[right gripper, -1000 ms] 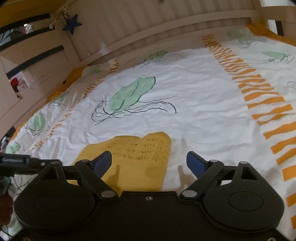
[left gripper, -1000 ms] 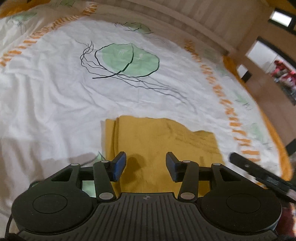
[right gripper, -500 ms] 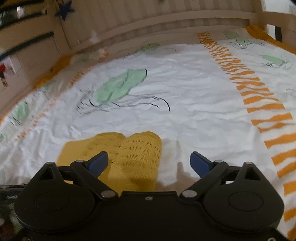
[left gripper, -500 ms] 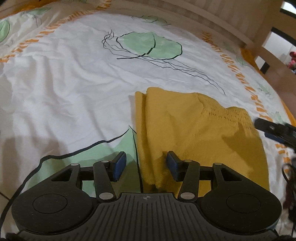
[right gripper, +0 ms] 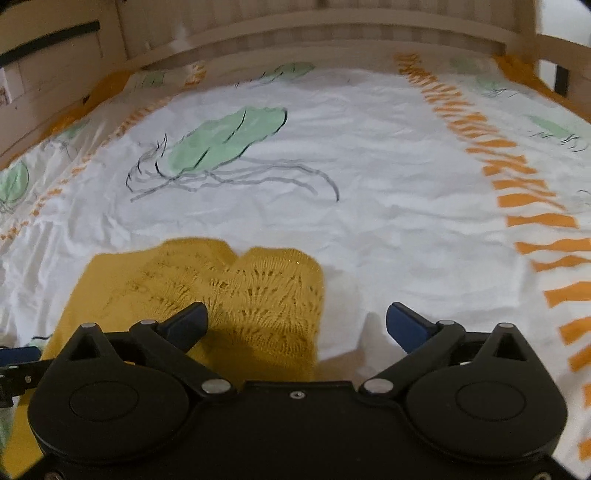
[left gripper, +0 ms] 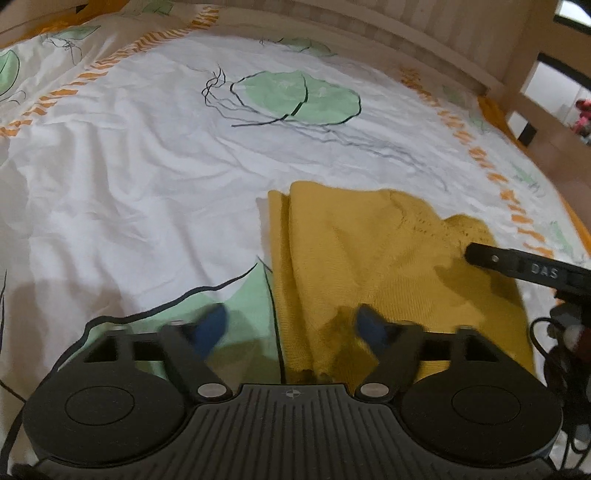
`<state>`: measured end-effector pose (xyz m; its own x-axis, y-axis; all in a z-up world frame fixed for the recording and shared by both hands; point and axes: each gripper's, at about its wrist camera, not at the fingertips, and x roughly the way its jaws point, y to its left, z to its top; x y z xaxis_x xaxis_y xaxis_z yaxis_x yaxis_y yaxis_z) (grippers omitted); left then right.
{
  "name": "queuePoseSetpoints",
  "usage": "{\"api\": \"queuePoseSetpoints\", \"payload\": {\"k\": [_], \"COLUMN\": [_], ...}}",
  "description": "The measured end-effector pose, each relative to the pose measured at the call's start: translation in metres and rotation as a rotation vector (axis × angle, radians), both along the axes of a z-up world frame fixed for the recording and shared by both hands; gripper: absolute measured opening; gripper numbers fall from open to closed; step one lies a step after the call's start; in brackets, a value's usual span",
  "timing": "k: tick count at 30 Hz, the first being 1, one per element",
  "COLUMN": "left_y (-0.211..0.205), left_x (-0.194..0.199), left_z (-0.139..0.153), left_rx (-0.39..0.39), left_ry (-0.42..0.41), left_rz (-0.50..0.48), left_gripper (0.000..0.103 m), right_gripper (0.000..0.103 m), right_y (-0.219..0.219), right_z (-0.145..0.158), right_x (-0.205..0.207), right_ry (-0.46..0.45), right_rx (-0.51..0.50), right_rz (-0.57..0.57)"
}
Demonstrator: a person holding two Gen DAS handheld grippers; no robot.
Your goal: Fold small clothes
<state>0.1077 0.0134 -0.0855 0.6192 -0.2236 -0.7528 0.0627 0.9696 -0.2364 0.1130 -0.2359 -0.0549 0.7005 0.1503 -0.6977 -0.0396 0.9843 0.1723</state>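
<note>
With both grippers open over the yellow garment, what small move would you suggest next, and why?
Probably lower the left gripper and close it on the yellow knit garment: its left edge lies between the open fingers. The right gripper is open too, straddling the right edge.

Beyond the yellow knitted garment (right gripper: 207, 295) the bedsheet (right gripper: 369, 192) lies open up to the wooden bed rail (right gripper: 332, 31) behind it.

A white bedsheet (right gripper: 369, 206), creased and printed with green leaves and orange dashes, is spread over a bed. Beyond the sheet, a pale wooden slatted rail (right gripper: 314, 33) is seen. Right of the rail, a bright opening (left gripper: 550, 88) is glimpsed.
</note>
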Motion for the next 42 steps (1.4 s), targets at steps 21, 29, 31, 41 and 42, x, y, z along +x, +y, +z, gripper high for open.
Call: {"api": "queuePoseSetpoints", "payload": {"k": [21, 29, 31, 41, 42], "left_y": [-0.039, -0.05, -0.051, -0.051, -0.051], "left_x": [-0.099, -0.115, -0.118, -0.13, -0.13], "left_z": [0.075, 0.083, 0.084, 0.082, 0.081], "left_rx": [0.156, 0.23, 0.24, 0.239, 0.237], "left_ry": [-0.09, -0.07, -0.07, -0.046, -0.041], "left_rz": [-0.032, 0.012, 0.019, 0.017, 0.016], "left_gripper": [0.103, 0.102, 0.102, 0.102, 0.102], "right_gripper": [0.103, 0.103, 0.103, 0.103, 0.103], "right_y": [-0.008, -0.004, -0.005, -0.002, 0.0], "right_z": [0.066, 0.073, 0.075, 0.072, 0.073], "right_x": [-0.134, -0.165, -0.169, -0.186, -0.186], "right_ry": [-0.067, -0.085, -0.085, -0.072, -0.072], "right_rx": [0.117, 0.092, 0.1, 0.145, 0.133], "right_rz": [-0.105, -0.102, -0.11, -0.109, -0.113]}}
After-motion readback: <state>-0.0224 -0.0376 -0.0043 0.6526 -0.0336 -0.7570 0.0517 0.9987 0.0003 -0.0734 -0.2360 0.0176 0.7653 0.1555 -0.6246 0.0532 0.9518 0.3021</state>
